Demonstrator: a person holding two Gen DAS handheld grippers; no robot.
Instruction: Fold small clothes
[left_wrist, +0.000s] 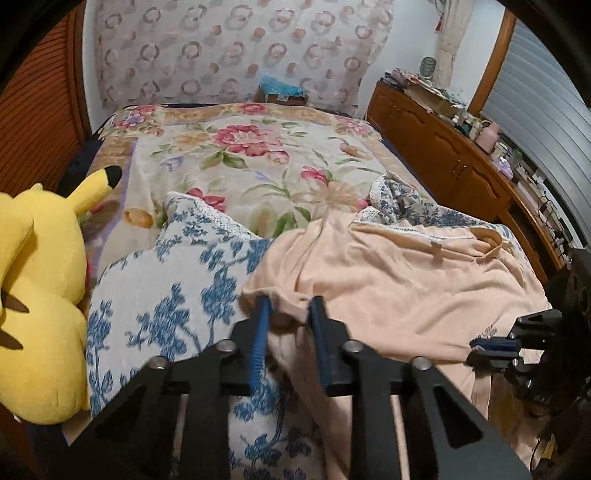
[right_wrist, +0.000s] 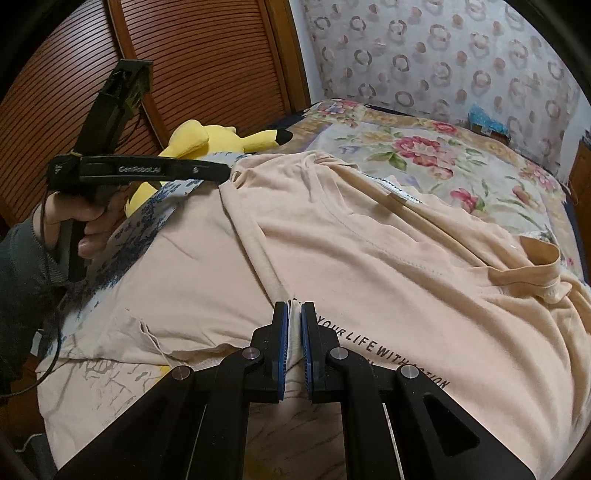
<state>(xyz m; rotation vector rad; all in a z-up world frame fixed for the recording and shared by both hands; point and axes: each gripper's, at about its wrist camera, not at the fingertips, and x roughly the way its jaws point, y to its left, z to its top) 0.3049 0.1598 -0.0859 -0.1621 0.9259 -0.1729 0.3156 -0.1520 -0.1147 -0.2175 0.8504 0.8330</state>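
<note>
On the bed (left_wrist: 236, 166), over a blue-flowered cover (left_wrist: 177, 295), lies the peach T-shirt (right_wrist: 332, 251) that you are folding. It is spread wide but wrinkled, with the collar (right_wrist: 543, 269) toward the right in the right wrist view and the printed text near the front.

Your right tongs (right_wrist: 294, 314) are pressed together and pinch a fold of the shirt just beside the printed line. Your left tongs (left_wrist: 288, 310) stand at the far left edge of the shirt, with a lump of the peach fabric between the blue pads (left_wrist: 263, 317). In the left wrist view a gap shows between the fingers, so I judge they are pinching the fabric there, but the grip looks shallow.

What could go wrong from here, in my judgement:
- The left tongs hold only a small edge. If you pull or lift quickly, the fabric may slip out and the fold will fall open.
- The blue-flowered cover lies directly under the shirt edge. If the left tongs caught it too, it will rise with the shirt.
- The shirt is wrinkled between the two tongs. If you fold without some tension, the creases stay inside.
- The yellow plush toy (left_wrist: 40, 266) sits near the left side; a wide swing of your left hand (right_wrist: 83, 221) may knock it.
</note>
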